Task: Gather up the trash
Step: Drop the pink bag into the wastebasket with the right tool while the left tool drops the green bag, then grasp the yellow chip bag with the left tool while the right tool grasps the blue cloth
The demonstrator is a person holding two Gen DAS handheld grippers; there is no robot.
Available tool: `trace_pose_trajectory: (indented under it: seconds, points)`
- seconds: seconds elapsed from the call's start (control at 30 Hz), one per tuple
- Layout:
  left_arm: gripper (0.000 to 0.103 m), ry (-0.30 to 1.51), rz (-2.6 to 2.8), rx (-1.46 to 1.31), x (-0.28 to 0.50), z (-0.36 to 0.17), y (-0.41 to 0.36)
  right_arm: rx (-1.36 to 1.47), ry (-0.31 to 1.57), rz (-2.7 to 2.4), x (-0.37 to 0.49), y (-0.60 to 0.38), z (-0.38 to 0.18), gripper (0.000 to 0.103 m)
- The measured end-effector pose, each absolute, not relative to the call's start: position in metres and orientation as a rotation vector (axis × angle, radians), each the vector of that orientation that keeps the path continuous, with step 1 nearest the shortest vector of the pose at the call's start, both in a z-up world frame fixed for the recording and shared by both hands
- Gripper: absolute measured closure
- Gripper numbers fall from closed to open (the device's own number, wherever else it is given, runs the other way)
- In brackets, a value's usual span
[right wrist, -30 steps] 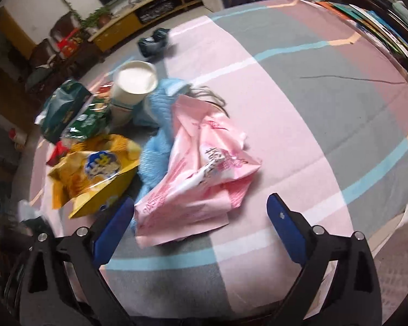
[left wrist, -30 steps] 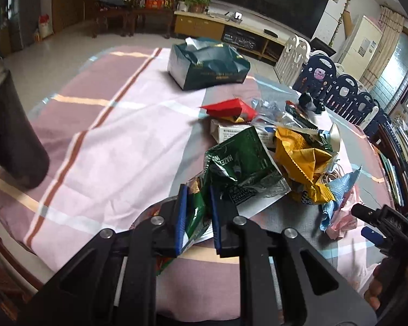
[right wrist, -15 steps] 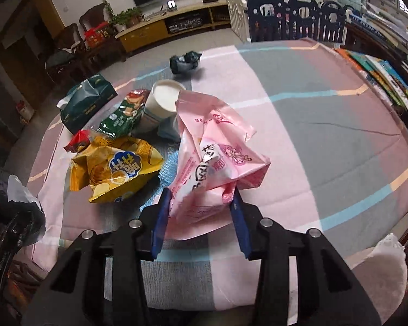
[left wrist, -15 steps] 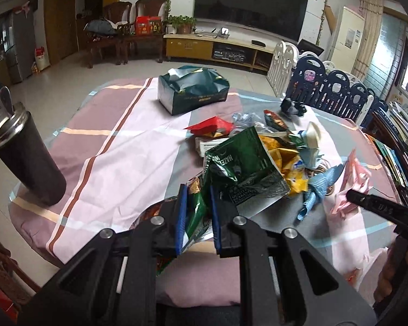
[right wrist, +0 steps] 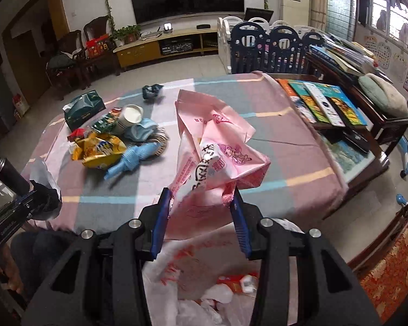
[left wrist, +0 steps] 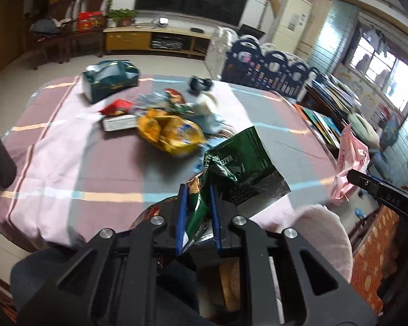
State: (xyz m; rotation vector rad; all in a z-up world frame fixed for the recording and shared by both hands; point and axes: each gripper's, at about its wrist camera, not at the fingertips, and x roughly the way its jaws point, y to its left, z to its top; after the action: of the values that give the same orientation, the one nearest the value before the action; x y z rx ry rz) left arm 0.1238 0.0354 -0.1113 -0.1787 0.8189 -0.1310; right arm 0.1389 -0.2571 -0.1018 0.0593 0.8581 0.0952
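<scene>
Both wrappers now off the table: green wrapper and pink wrapper, upright, clenched in left gripper and right gripper.

We see our left gripper with its blue-padded black fingers pinched nearly together on a crumpled dark green foil wrapper — our right gripper stands wider, its pads pressing a puffed pink plastic snack bag from both sides.
</scene>
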Motion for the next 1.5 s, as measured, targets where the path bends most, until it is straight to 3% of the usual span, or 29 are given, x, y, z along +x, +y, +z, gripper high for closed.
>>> trace_pose_trajectory:
  seconds: [0.43,0.47,0.53,0.57,0.63,0.7,0.77,0.9,1.17,1.5]
  points:
    - [0.085,1.037,-0.628,0.037,0.088,-0.159,-0.147,0.059,0.813,0.03,0.087,-0.322,-0.092,0.059]
    - [0.081,1.045,-0.633,0.066,0.087,-0.163,-0.153,0.061,0.817,0.031,0.085,-0.324,-0.092,0.059]
    - [0.064,1.059,-0.633,0.104,0.084,-0.169,-0.164,0.064,0.833,0.037,0.082,-0.326,-0.096,0.058]
    - [0.056,1.06,-0.631,0.095,0.085,-0.169,-0.162,0.067,0.852,0.045,0.082,-0.326,-0.101,0.056]
    - [0.048,1.059,-0.605,0.057,0.093,-0.169,-0.152,0.064,0.912,0.071,0.082,-0.324,-0.114,0.048]
    - [0.039,1.056,-0.551,0.011,0.103,-0.165,-0.134,0.028,0.984,0.098,0.082,-0.319,-0.13,0.035]
    - [0.033,1.057,-0.483,-0.056,0.116,-0.166,-0.116,-0.032,1.016,0.099,0.081,-0.311,-0.14,0.033]
    - [0.031,1.063,-0.393,-0.159,0.132,-0.169,-0.083,-0.033,0.998,0.091,0.087,-0.303,-0.138,0.026]
    - [0.03,1.041,-0.212,-0.299,0.161,-0.173,-0.015,-0.029,1.003,0.134,0.113,-0.274,-0.14,0.026]
    - [0.011,0.989,0.101,-0.6,0.285,-0.16,0.116,-0.017,1.062,0.152,0.125,-0.258,-0.164,0.026]
